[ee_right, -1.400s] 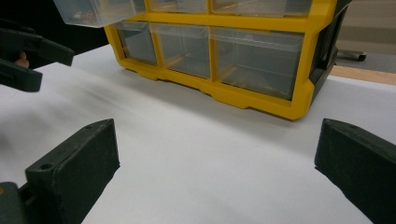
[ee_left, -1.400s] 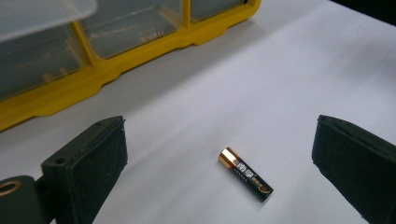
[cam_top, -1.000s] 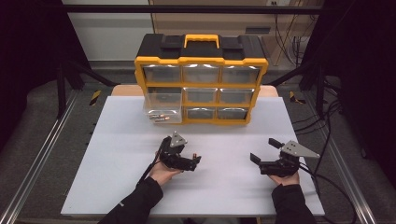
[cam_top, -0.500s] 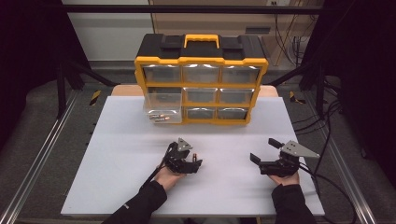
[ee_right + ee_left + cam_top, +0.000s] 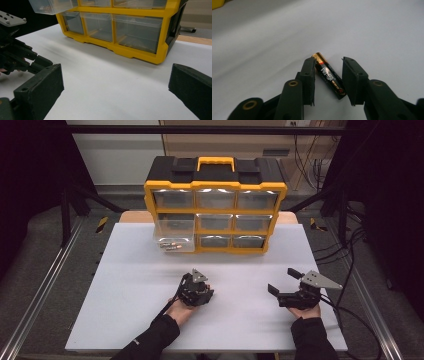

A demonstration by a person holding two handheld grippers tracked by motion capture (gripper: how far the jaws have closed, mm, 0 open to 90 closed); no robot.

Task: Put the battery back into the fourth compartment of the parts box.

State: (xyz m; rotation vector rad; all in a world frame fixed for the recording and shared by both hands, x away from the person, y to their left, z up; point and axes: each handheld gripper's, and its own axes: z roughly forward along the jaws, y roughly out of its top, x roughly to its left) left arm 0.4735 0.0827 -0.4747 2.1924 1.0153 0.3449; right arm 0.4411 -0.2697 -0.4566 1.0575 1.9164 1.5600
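One battery (image 5: 328, 75), black and gold with white print too small to read, lies on the white surface (image 5: 125, 285) between my left fingers (image 5: 308, 75), which have just been closing without yet pressing it. My right gripper (image 5: 285, 281) stands released, wide apart.

It looks like a lab: a white desk (image 5: 125, 285) stands inside a metal rail frame (image 5: 40, 290), cables (image 5: 350, 255) trail alongside, dark curtains close the sides, and a yellow parts organizer (image 5: 215, 205) stands at the back.
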